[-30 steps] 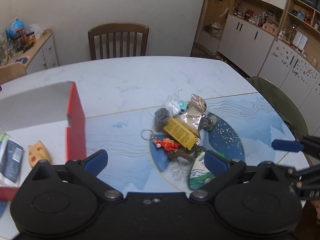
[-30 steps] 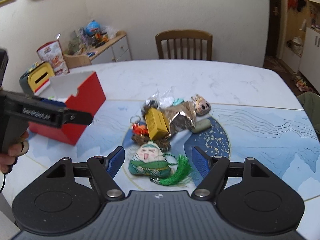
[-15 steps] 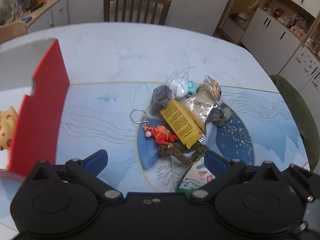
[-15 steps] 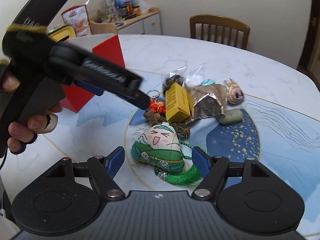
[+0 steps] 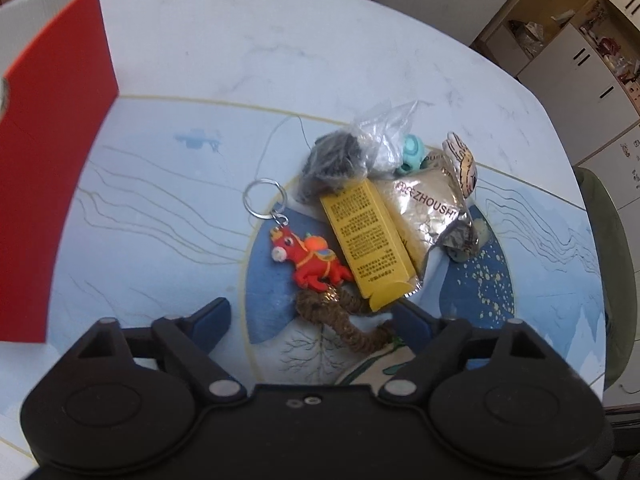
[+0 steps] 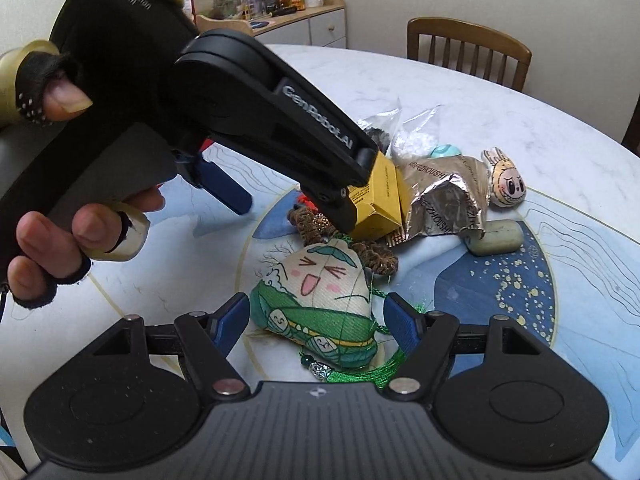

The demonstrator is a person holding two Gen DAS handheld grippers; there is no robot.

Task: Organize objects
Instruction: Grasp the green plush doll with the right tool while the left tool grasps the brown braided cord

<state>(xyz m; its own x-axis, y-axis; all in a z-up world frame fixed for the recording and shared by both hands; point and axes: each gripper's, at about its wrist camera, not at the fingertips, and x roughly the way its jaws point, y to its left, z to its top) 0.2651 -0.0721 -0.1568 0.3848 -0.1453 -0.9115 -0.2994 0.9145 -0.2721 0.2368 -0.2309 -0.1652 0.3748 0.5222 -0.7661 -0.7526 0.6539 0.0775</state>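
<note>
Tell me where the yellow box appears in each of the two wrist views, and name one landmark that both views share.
Left wrist view: the yellow box lies in the middle of the picture, between the red horse keychain and the foil packet.
Right wrist view: the yellow box sits above the middle, partly hidden behind the left gripper.
Shared landmark: the foil packet, lying against the box.

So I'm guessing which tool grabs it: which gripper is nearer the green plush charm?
Right. The right gripper is open with the green plush charm between its fingers; the left gripper is open over the brown rope beside it.
</note>
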